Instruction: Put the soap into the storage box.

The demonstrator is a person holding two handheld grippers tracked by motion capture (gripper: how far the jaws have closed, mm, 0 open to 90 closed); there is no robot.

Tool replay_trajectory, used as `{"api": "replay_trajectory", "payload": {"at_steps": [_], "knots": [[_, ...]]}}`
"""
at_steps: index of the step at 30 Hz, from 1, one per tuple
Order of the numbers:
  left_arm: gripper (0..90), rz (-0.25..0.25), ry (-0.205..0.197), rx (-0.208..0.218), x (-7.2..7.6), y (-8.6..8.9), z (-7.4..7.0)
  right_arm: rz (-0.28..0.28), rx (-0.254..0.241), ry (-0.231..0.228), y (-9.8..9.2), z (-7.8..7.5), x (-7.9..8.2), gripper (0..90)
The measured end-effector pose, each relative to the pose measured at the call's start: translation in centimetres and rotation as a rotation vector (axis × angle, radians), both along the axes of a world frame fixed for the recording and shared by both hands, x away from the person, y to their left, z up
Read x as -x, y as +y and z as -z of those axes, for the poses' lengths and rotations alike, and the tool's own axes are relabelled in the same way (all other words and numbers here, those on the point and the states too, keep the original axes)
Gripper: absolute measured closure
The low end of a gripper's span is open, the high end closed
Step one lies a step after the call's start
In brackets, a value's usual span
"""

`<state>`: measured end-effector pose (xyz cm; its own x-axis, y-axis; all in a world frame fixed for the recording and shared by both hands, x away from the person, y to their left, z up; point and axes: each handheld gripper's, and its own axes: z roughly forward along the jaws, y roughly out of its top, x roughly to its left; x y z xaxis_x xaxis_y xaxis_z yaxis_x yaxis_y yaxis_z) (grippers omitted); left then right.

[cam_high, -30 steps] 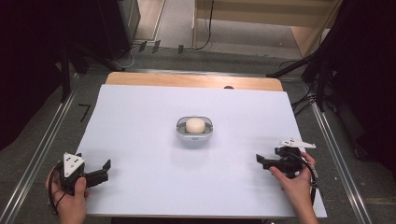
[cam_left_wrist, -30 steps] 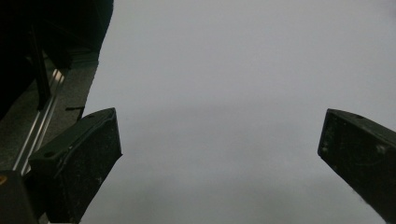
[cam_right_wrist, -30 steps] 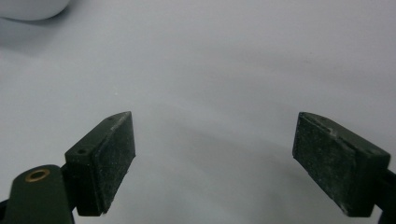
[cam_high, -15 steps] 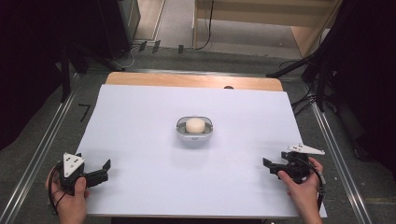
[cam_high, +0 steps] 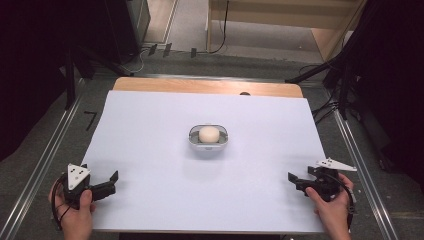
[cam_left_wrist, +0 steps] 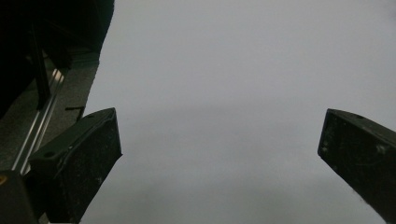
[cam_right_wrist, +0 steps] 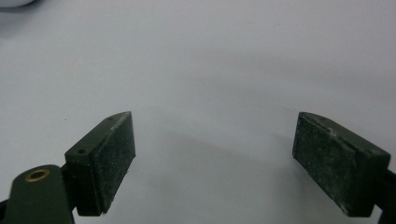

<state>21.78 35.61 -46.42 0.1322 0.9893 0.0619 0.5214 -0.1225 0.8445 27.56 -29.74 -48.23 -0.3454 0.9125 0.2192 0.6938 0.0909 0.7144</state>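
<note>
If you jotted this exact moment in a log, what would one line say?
left gripper: open, near-left of sheet | right gripper: open, near-right | round white ball: in small dish, centre, untouched

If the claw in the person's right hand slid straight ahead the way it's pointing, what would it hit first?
Probably nothing soon: the right claw points left across the bare white sheet. The small dish with the pale ball seems to lie off that line, though depth is uncertain.

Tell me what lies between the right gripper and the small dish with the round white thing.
Nothing: in the high view only bare white table sheet runs between the right gripper and the dish.
</note>
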Motion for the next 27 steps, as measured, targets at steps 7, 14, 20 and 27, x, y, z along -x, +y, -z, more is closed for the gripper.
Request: {"api": "replay_trajectory", "payload": {"at_steps": [7,14,20,27], "knots": [[0.0,-0.001,0.001,0.000,0.0,0.0,0.0,0.011,-0.008,-0.004,-1.1,0.1,0.6,13.7],[0.0,-0.002,-0.002,0.003,0.0,0.0,0.0,0.034,-0.019,-0.012,-2.4,0.2,1.2,13.8],[0.0,-0.004,-0.003,0.004,0.0,0.0,0.0,0.039,-0.022,-0.031,-3.2,0.2,1.8,13.8],[0.0,-0.004,-0.002,0.004,0.0,0.0,0.0,0.037,-0.031,-0.045,-3.8,0.2,2.4,13.8]]}}
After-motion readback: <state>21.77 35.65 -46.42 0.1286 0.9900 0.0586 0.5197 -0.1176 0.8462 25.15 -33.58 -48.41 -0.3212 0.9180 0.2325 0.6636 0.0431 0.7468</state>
